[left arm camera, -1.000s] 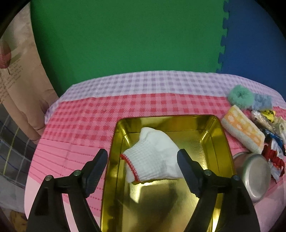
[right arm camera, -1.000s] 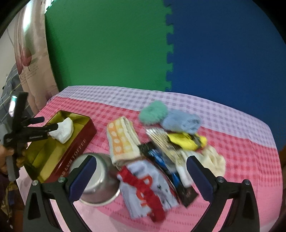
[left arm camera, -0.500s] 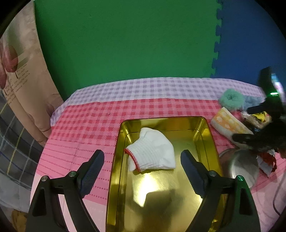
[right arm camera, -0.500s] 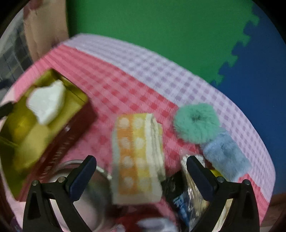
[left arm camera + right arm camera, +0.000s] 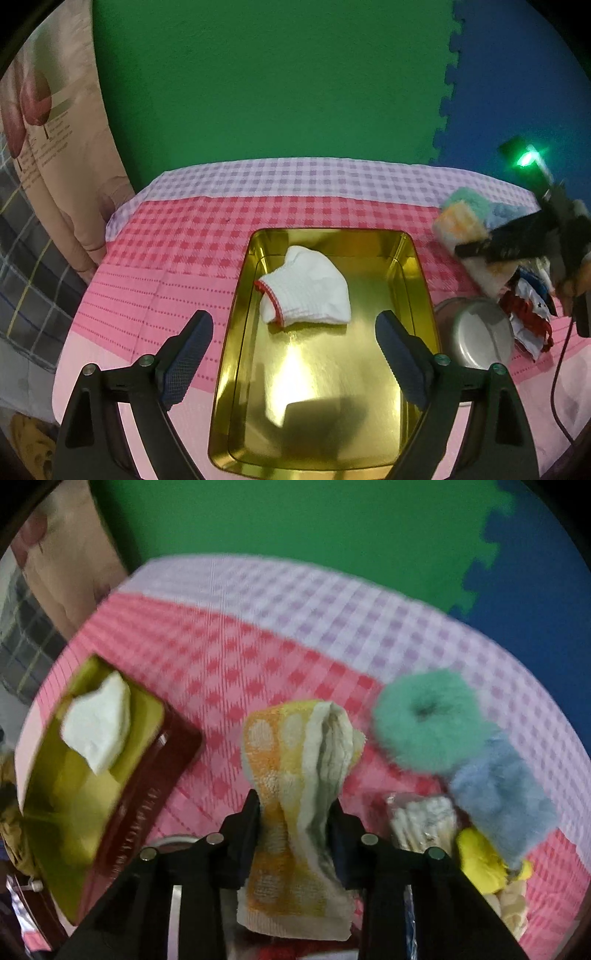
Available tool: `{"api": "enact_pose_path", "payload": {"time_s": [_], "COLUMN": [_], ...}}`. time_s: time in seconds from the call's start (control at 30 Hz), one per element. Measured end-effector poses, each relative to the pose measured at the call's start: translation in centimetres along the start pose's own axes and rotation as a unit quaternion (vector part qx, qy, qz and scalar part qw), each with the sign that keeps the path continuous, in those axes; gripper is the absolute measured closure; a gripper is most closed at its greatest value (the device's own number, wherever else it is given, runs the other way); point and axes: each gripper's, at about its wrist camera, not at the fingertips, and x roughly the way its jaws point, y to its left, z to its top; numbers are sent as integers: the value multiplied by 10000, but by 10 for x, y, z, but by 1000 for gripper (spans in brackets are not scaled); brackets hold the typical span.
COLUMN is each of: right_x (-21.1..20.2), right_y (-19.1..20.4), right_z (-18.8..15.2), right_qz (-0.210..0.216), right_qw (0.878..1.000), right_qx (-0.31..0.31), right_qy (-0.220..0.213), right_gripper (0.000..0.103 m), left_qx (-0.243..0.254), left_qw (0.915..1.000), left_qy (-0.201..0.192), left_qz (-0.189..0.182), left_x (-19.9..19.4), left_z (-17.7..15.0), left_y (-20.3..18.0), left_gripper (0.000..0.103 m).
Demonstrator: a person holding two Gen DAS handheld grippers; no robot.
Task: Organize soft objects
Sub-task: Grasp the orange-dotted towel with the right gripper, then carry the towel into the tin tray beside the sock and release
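A gold tin tray (image 5: 424,291) holds a white sock with red trim (image 5: 306,291). My left gripper (image 5: 293,349) is open and empty above the tray's near half. My right gripper (image 5: 295,814) is shut on a folded orange and yellow towel (image 5: 291,760), pinching its middle. The towel also shows in the left wrist view (image 5: 465,229), blurred, with the right gripper on it. In the right wrist view the tray (image 5: 155,771) and sock (image 5: 98,723) lie to the left. A green fluffy scrunchie (image 5: 424,716) and a blue fluffy cloth (image 5: 502,794) lie right of the towel.
A round metal lid (image 5: 476,336) sits right of the tray. A red and white cloth (image 5: 528,317), a yellow item (image 5: 480,864) and snack packets (image 5: 421,819) crowd the right side. Pink checked cloth (image 5: 184,240) covers the table. Green and blue foam mats stand behind.
My right gripper dropped onto the orange towel and shut on its middle. My left gripper drew back a little from the tray, still open.
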Motion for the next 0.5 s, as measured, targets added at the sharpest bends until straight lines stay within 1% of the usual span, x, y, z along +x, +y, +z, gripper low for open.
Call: {"api": "enact_pose_path", "payload": {"time_s": [0.1,0.17,0.23,0.37,0.43,0.5], "right_x": [-33,-55,-74,-90,-90,-88], "right_y": [0,4,12,35,56,68], "right_z": [0,2,5,9,11,9], "right_qz": [295,591,911,1446,1671,1832], "right_qw": [9987,9960,9921,9847,9808,9778], "right_qx": [231,372,517,644,719,760], "right_qy": [-355,-566,-685,-729,-700,-679], "right_gripper": [69,69,69,69,69,69], "left_qx": [-153,-303,-441,-589,-708,-874], "left_qw": [9999,9995,9989,9982,9974,9961], "left_qy": [48,92,102,55,86,115], "left_qz": [-29,-68,-76,13,15,-9], "left_x": [-5,-11,-19,-37,-43,-51], "left_z": [-7,-13,-21,-34,-41,-48], "left_y": [4,8,12,18,22,28], "left_gripper": [15,15,15,15,15,15]}}
